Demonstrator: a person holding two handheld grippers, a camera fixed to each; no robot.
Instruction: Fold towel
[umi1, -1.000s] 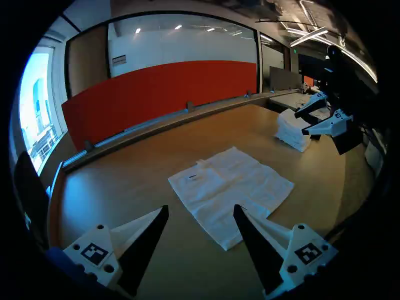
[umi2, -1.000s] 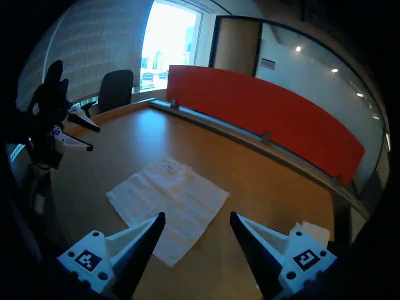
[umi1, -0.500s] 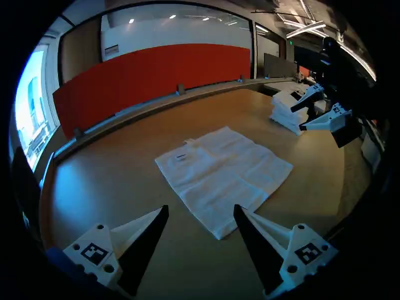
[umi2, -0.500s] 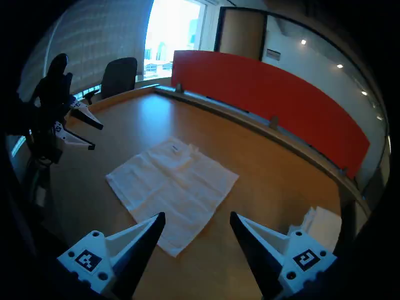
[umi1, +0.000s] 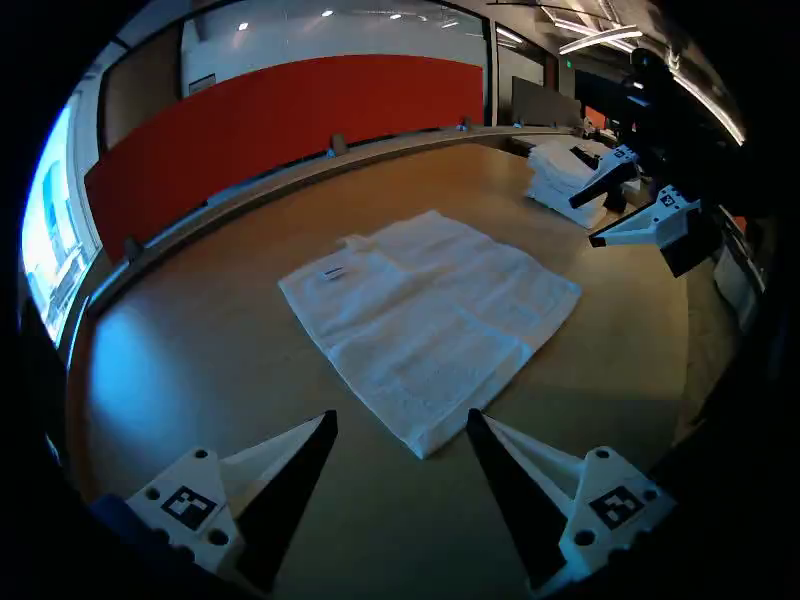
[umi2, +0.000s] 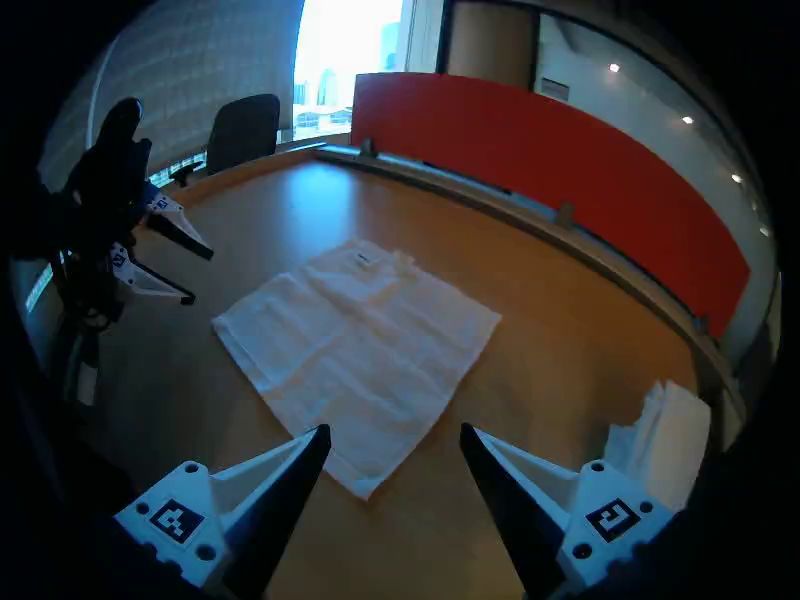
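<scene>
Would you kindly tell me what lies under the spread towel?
The towel lies flat on the wooden table, with bare wood around it. The patch beneath is covered; no bulge shows.

This is an office. A long wooden desk (umi1: 200, 330) curves through the room, and a red divider panel (umi1: 280, 110) stands along its far edge. A black office chair (umi2: 240, 130) stands at the desk near a big window (umi2: 345, 60) with tall buildings (umi2: 322, 105) outside. Behind the panel is a glass wall (umi1: 330, 35), and strip lights (umi1: 595, 40) hang on the ceiling.
</scene>
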